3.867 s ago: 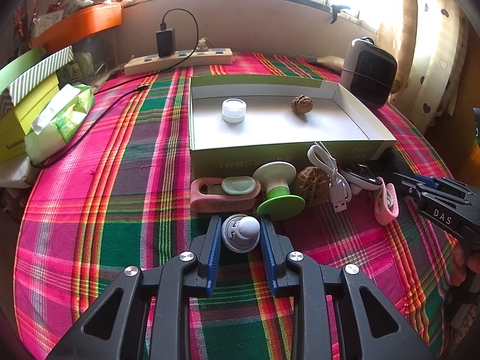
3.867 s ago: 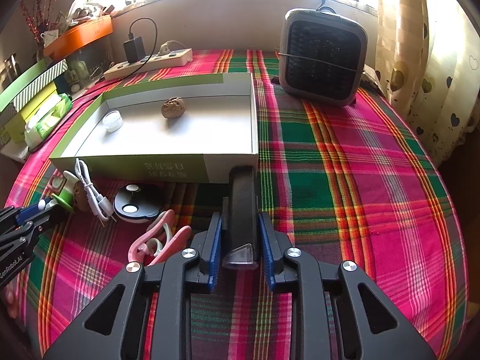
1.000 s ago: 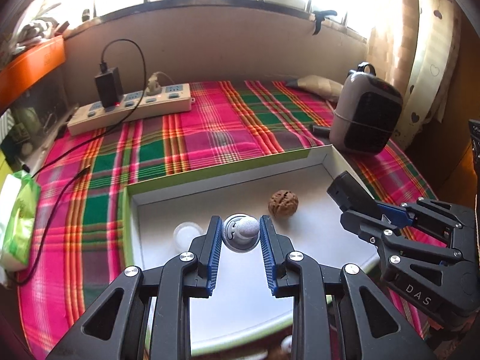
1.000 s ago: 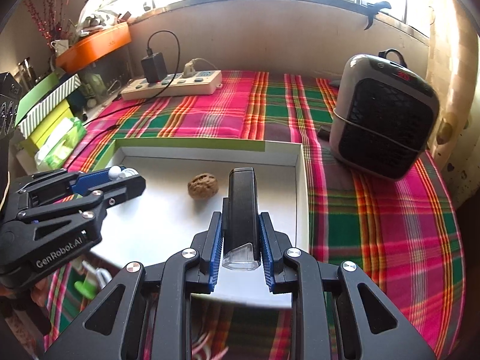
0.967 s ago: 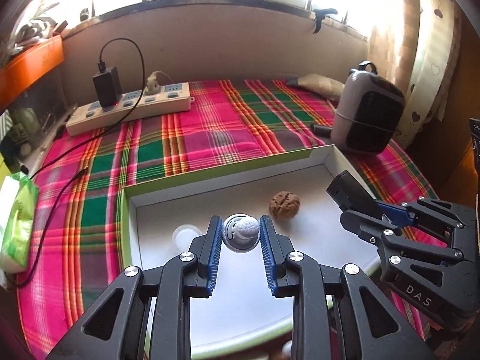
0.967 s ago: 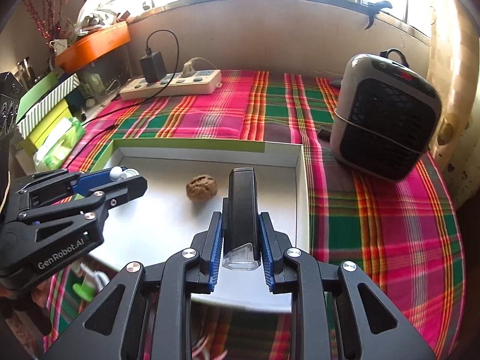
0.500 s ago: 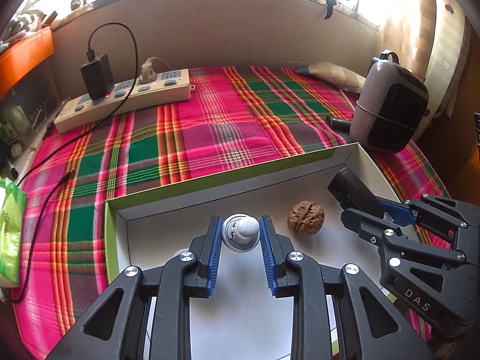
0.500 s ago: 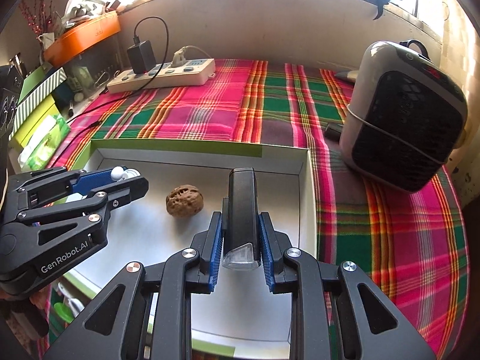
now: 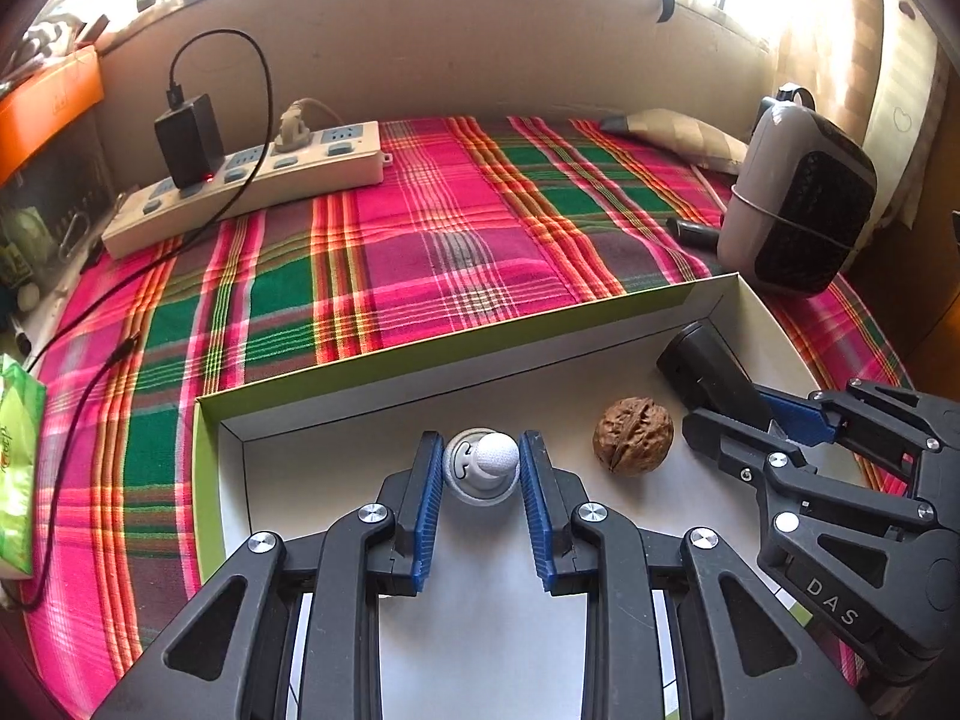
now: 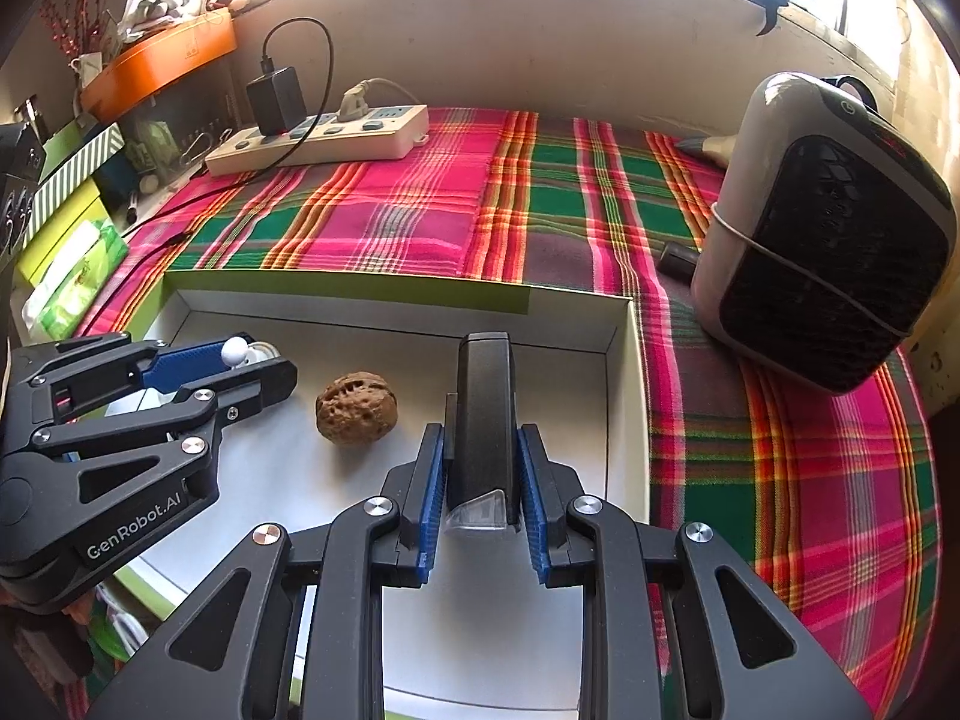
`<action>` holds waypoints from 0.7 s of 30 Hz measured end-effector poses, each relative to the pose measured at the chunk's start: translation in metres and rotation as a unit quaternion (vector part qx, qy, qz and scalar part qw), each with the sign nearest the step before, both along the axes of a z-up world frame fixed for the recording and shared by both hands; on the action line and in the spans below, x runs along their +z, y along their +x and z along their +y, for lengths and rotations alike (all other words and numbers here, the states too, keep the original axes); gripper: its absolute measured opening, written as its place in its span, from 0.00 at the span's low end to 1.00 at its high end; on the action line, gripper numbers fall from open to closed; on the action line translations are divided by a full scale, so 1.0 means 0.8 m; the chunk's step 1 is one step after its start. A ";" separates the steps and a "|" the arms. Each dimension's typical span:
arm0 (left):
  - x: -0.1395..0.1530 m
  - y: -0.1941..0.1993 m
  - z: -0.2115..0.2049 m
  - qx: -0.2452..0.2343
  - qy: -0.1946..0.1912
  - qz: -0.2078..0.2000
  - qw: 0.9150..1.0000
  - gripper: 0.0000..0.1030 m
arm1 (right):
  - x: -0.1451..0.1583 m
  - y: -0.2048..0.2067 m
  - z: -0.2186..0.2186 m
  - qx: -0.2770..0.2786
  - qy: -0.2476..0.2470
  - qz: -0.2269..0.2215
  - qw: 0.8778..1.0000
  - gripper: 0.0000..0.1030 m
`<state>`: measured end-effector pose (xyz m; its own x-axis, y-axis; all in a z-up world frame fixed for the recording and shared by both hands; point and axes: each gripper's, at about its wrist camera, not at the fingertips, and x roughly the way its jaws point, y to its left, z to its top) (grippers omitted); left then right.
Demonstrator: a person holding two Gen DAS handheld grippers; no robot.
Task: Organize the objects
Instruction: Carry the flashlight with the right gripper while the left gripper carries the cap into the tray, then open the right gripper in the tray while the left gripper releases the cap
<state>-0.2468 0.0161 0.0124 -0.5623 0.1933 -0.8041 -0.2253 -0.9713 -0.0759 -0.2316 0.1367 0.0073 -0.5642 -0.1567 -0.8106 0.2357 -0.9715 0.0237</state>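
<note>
1. A home – a table under a bright window, covered by a checked tablecloth (image 9: 456, 228).
2. Household clutter: power strip (image 9: 252, 186) with a charger (image 9: 189, 141), small heater (image 10: 822, 234), tissue pack (image 10: 75, 279), heart-patterned curtain (image 9: 900, 90).

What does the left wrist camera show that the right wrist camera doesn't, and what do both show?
Only the left wrist view shows the small white knob face-on between the left tool's pads. Only the right wrist view shows the orange tray on the shelf and the black stick's clear end in the right tool. Both show the walnut, the white box, the power strip and the heater.
</note>
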 end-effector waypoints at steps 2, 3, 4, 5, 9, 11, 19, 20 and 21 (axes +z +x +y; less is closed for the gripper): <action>0.000 -0.001 0.000 0.000 -0.002 0.000 1.000 0.24 | 0.000 0.000 -0.001 0.001 0.002 0.001 1.000 0.24; 0.000 -0.001 -0.001 -0.001 -0.001 0.000 1.000 0.24 | 0.000 0.000 -0.001 0.001 0.003 0.002 1.000 0.24; 0.000 -0.001 0.000 -0.002 -0.004 0.001 1.000 0.24 | 0.000 0.000 -0.001 0.001 0.003 0.002 1.000 0.24; 0.000 -0.001 0.000 -0.001 -0.004 0.000 1.000 0.24 | 0.000 0.000 -0.001 0.000 0.003 0.003 1.000 0.24; 0.000 -0.001 0.000 0.000 -0.005 0.000 1.000 0.26 | -0.001 0.001 -0.001 0.000 0.001 0.003 1.000 0.24; 0.000 0.000 -0.001 0.000 -0.005 0.000 1.000 0.28 | -0.001 0.001 0.000 -0.002 0.001 0.004 1.000 0.26; 0.004 0.007 -0.010 0.010 -0.001 0.004 1.000 0.34 | 0.003 0.005 0.002 -0.007 -0.001 0.009 1.000 0.33; 0.006 0.008 -0.011 0.008 0.000 0.006 1.000 0.34 | 0.003 0.005 0.002 -0.008 -0.001 0.010 1.000 0.33; 0.007 0.009 -0.011 0.007 0.000 0.006 1.000 0.35 | 0.004 0.006 0.003 -0.009 -0.001 0.011 1.000 0.33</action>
<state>-0.2399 0.0072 0.0178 -0.5746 0.1862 -0.7970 -0.2129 -0.9743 -0.0741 -0.2265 0.1390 0.0102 -0.5840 -0.1481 -0.7981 0.2185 -0.9756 0.0211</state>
